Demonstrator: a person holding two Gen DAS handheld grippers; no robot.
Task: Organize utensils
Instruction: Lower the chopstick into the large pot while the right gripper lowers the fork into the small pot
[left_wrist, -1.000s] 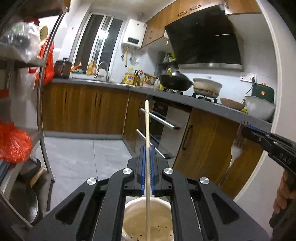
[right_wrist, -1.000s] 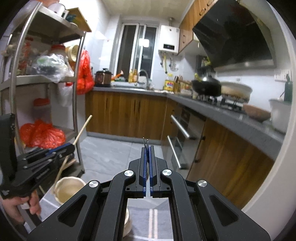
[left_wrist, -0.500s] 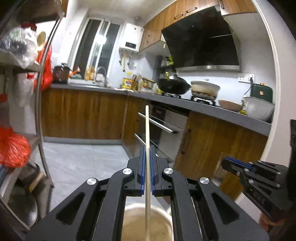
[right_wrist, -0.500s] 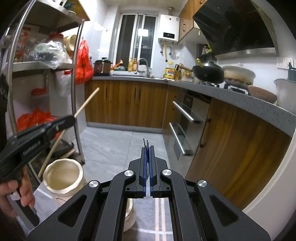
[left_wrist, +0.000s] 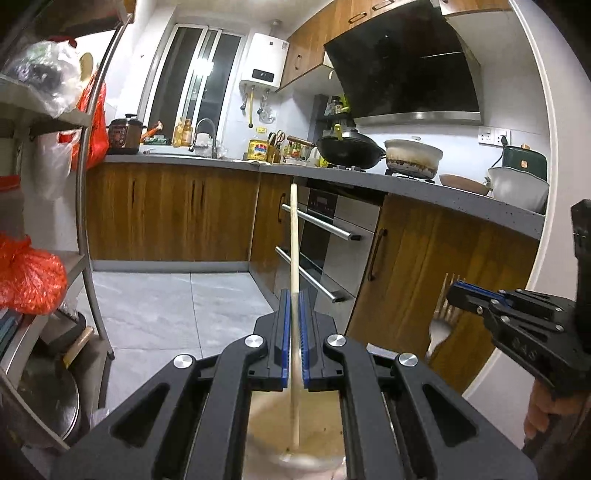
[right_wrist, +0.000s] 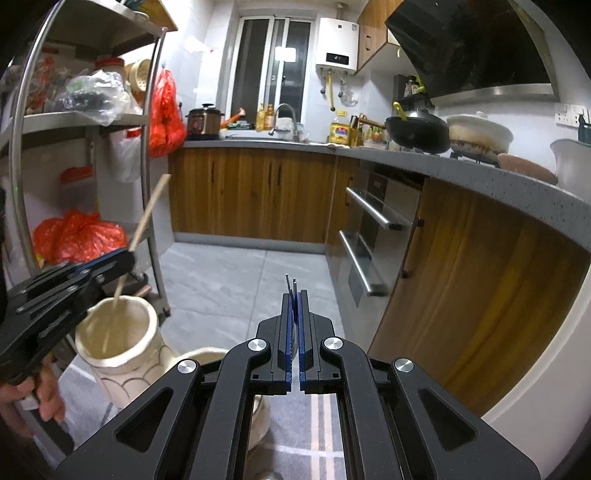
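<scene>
My left tongs (left_wrist: 293, 328) grip the wooden chopstick (left_wrist: 294, 258), tip inside the cream ceramic jar (right_wrist: 118, 332) below; right tongs (right_wrist: 294, 332) clamp a fork (left_wrist: 441, 321), unplaced.

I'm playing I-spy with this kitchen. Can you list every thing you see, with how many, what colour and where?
chopstick: one, pale wood, clamped in left hand-held gripper, lower end inside jar
jar: one, cream, under left hand-held gripper
fork: one, silver, held by right hand-held gripper
wok: one, black, on the stove
pot: one, white with brown stains, beside the wok
oven: one, silver handles, under the counter
bags: two, red, on the metal rack
rack: one, silver, left side
left hand-held gripper: black, blue pads, shut
right hand-held gripper: black, blue pads, shut
</scene>
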